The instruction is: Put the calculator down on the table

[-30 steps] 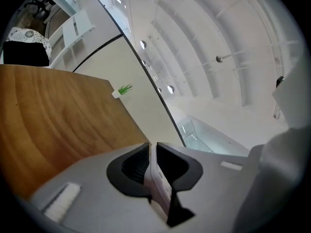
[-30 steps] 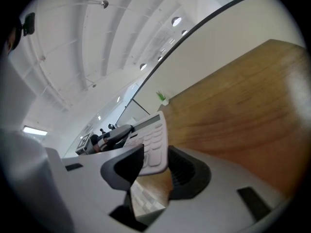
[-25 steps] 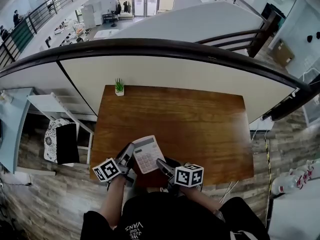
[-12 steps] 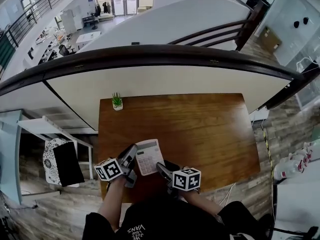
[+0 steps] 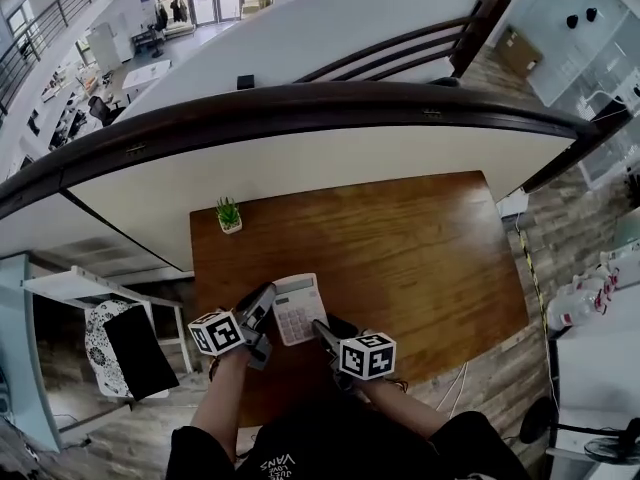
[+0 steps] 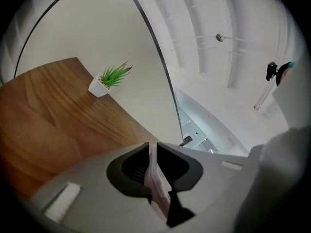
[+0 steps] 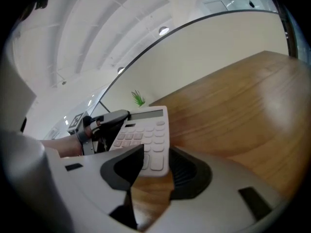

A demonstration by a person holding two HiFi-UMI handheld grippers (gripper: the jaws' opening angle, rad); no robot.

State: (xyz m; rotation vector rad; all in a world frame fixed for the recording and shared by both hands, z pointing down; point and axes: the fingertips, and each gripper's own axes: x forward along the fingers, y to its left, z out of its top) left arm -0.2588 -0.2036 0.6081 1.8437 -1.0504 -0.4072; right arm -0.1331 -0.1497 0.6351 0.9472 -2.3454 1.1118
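A: Where's the white rectangular plastic calculator [image 5: 298, 308]?
B: Over the brown wooden table [image 5: 420, 238], near edge — left gripper [image 5: 266, 300] clamps its left side, right gripper [image 5: 322, 330] clamps its near corner.

- Brown wooden bench [image 5: 400, 258] against a curved cream wall [image 5: 330, 153] capped by a dark handrail [image 5: 300, 103].
- Small green plant in white pot [image 5: 229, 216] at bench corner.
- Grey-brown plank floor [image 5: 562, 230].

head view: high overhead, facing steeply down, far enough to take in the whole brown wooden table [image 5: 400, 248]. left gripper view: low, close over the tabletop, facing the small green potted plant [image 6: 109, 79]. right gripper view: likewise low, plant ahead. all three share table and plant.
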